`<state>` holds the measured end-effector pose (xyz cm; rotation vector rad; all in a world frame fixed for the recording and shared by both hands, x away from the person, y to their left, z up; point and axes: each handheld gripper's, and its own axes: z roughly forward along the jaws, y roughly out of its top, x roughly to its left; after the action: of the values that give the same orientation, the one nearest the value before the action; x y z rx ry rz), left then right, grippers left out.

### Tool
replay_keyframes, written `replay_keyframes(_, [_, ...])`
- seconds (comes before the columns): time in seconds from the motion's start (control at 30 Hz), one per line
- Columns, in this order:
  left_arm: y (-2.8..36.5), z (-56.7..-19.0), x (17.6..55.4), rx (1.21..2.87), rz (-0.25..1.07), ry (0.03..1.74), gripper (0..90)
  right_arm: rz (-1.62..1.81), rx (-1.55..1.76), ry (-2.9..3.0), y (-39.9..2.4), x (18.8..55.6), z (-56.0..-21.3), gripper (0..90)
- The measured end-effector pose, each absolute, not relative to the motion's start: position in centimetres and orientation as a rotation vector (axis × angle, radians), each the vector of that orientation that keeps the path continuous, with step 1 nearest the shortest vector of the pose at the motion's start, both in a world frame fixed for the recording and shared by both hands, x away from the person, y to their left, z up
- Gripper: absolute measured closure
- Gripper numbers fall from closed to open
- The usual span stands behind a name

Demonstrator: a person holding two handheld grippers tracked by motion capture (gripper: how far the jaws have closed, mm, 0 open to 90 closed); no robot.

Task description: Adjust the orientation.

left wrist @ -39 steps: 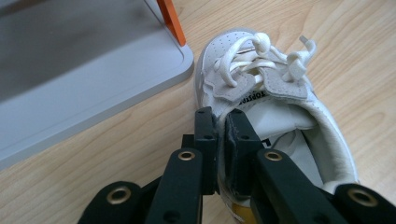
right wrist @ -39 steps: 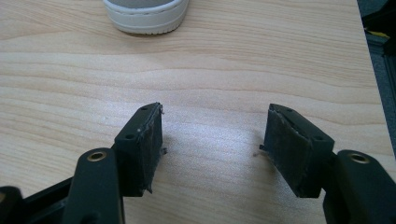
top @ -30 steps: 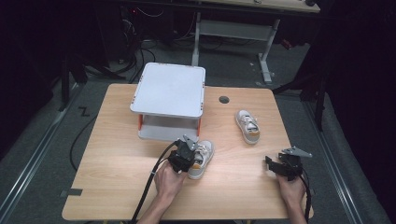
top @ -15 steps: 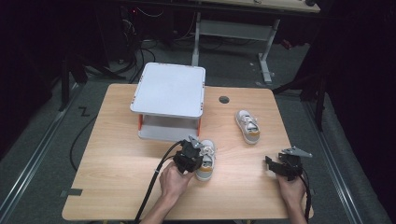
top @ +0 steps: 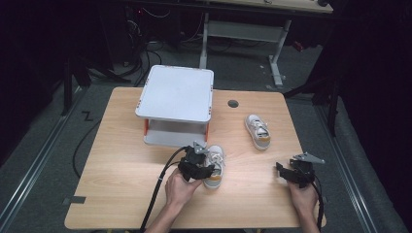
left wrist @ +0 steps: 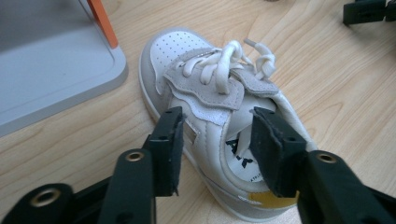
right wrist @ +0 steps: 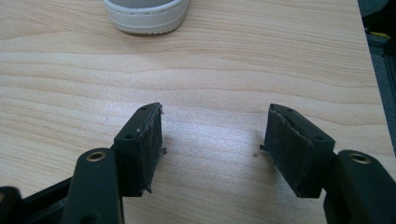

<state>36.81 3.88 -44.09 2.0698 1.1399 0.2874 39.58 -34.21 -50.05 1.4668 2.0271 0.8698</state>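
Left gripper point(top: 197, 164) sits at the near shoe point(top: 214, 166), jaws half spread and just been opening, straddling the shoe's collar: in the left gripper view one jaw stands outside the shoe's point(left wrist: 219, 112) side wall, the other over the insole, pads not pressing on it. So the shoe lies on the table point(top: 121, 170), released or about to be regripped, my guess. From this claw the shoe runs straight ahead, toe pointing away toward the grey two-level stand point(top: 176, 104), heel with the yellow tab nearest the jaws; long axis roughly in line with the gripper, tilted a little. Stand's lower shelf point(left wrist: 51, 70) is just beyond the toe and to the side, orange post beside it. Second shoe point(top: 257, 131) lies well apart, ahead of the right gripper point(top: 291, 172), toe away from the person, long axis leaning slightly; right hand is the nearer one to it. Right gripper jaws spread wide, nothing between them, bare wood below; only that shoe's rubber end point(right wrist: 145, 14) shows ahead, not touching.
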Motion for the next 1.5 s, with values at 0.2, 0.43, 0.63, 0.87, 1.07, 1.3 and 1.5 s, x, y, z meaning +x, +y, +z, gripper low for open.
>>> replay_keyframes(0.2, [5.0, -43.4, 36.8, 2.001, 0.320, 1.126, 46.6, 0.869, 1.467, 2.027, -34.2, 39.6, -50.1, 37.1])
replay_keyframes(0.43, [6.9, -42.9, 36.8, 1.951, 0.344, 1.142, 44.3, 0.870, 1.467, 2.027, -34.2, 39.6, -50.1, 37.1])
replay_keyframes(0.63, [9.0, -42.7, 36.7, 1.894, 0.344, 1.167, 40.1, 0.869, 1.467, 2.027, -34.2, 39.6, -50.1, 37.1])
replay_keyframes(0.87, [11.1, -42.8, 36.4, 1.836, 0.365, 1.194, 38.0, 0.869, 1.465, 2.028, -34.2, 39.6, -50.1, 37.1])
replay_keyframes(1.07, [12.3, -43.3, 36.1, 1.832, 0.380, 1.216, 36.2, 0.869, 1.467, 2.027, -34.2, 39.6, -50.1, 37.1])
replay_keyframes(1.3, [14.2, -44.1, 35.7, 1.821, 0.391, 1.260, 35.5, 0.869, 1.465, 2.027, -34.2, 39.6, -50.1, 37.1])
replay_keyframes(1.5, [15.2, -44.5, 35.4, 1.809, 0.400, 1.283, 35.3, 0.869, 1.465, 2.027, -34.2, 39.6, -50.1, 37.1])
